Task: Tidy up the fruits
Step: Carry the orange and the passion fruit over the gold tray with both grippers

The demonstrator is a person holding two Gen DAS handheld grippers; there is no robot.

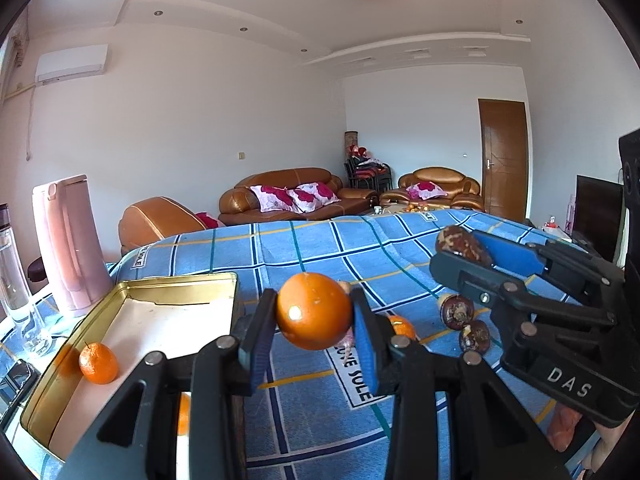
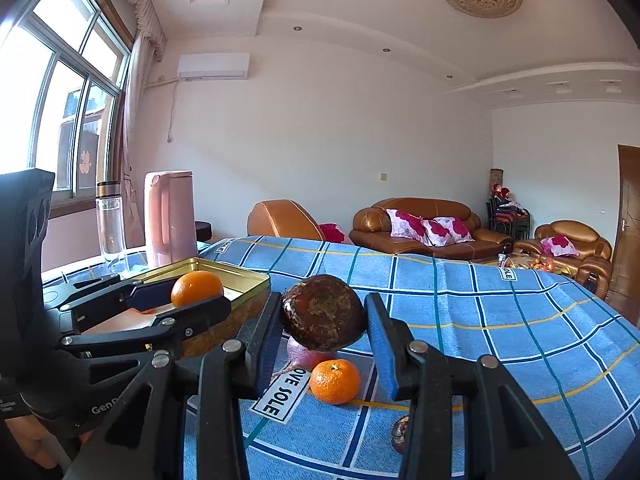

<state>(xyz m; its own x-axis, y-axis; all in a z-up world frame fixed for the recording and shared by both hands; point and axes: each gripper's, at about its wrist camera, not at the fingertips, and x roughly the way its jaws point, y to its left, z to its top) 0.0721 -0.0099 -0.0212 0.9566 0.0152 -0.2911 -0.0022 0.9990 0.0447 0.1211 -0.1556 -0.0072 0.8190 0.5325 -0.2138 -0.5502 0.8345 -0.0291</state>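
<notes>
Left gripper (image 1: 314, 318) pinching round glossy orange tangerine (image 1: 314, 311) at frame center; light, soft, slippery, grip mid-sides. Right gripper (image 2: 325, 322) pinching brown rough round fruit (image 2: 324, 312); firmer.

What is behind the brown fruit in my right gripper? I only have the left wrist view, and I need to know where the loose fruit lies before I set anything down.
Observer: Below the brown fruit held in the right gripper, a loose orange lies on the blue checked cloth, with a pinkish root beside it.
Operator: Anything else near there?
Observer: Another dark brown fruit shows partly by the right finger, low on the cloth.
Operator: What stands next to the pink kettle on its window side?
Observer: A clear bottle with a gold band stands left of the pink kettle, whole in the right wrist view.
</notes>
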